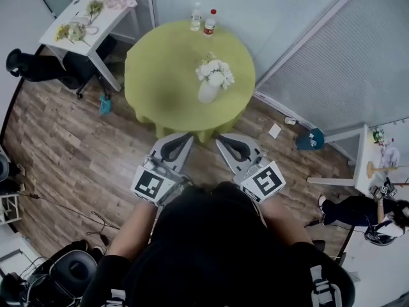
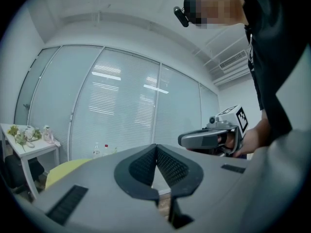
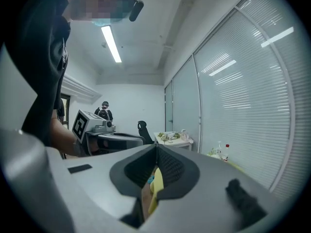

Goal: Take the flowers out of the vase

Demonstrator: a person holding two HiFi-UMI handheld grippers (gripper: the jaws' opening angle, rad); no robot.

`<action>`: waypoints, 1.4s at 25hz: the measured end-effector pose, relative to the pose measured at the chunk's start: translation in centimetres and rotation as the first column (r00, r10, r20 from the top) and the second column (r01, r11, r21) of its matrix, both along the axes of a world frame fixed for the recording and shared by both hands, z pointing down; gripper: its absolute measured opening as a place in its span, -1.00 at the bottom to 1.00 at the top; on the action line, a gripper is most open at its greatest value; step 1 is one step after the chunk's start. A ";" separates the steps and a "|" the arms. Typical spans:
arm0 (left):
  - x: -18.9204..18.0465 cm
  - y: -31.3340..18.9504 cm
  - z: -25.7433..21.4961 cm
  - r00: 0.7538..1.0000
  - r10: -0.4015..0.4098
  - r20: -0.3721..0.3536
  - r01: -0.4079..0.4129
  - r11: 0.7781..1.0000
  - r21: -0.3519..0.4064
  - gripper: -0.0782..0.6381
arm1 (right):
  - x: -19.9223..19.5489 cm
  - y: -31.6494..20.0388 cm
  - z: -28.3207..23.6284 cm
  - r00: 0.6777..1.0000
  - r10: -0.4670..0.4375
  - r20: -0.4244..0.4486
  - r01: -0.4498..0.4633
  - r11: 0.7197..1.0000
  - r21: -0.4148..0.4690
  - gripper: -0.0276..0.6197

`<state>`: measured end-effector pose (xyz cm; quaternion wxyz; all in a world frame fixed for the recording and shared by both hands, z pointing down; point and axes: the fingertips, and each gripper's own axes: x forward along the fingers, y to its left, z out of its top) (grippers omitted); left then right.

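Well, with my left tool (image 1: pixel 175 148) and right tool (image 1: pixel 232 147) both pressed together and empty, well short of the flowers (image 1: pixel 215 72) standing in the vase (image 1: pixel 208 93) on the worktop (image 1: pixel 158 66), I risk toppling the vase if I arrive unspread.

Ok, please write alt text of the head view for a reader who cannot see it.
From above, a person holds a left gripper and a right gripper, both shut, short of a round green table. A white vase of white flowers stands on it, two bottles at its far edge.
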<state>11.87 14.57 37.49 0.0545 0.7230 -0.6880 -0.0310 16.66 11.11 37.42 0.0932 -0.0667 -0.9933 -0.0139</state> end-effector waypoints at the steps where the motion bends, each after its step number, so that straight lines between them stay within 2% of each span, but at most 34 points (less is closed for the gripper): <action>1: -0.3 -0.2 0.1 1.000 0.000 -0.007 0.000 1.000 0.002 -0.75 | -0.2 -0.2 0.0 1.000 0.004 0.002 -0.004 1.000 -0.004 -0.86; 9: -2.0 -3.1 0.5 1.000 0.015 -0.010 -0.016 1.000 -0.015 -0.75 | -1.7 -4.0 0.5 0.999 0.047 0.019 -0.046 0.998 -0.034 -0.85; 21: -6.5 -10.3 0.0 0.999 -0.002 0.053 0.004 0.999 -0.047 -0.74 | -7.7 -11.2 0.0 0.997 -0.007 0.073 0.010 0.999 -0.035 -0.86; 35: -10.5 -18.6 0.6 0.998 -0.014 0.061 0.020 0.995 -0.097 -0.74 | -11.7 -19.2 1.1 0.996 -0.040 0.085 0.046 0.996 -0.073 -0.85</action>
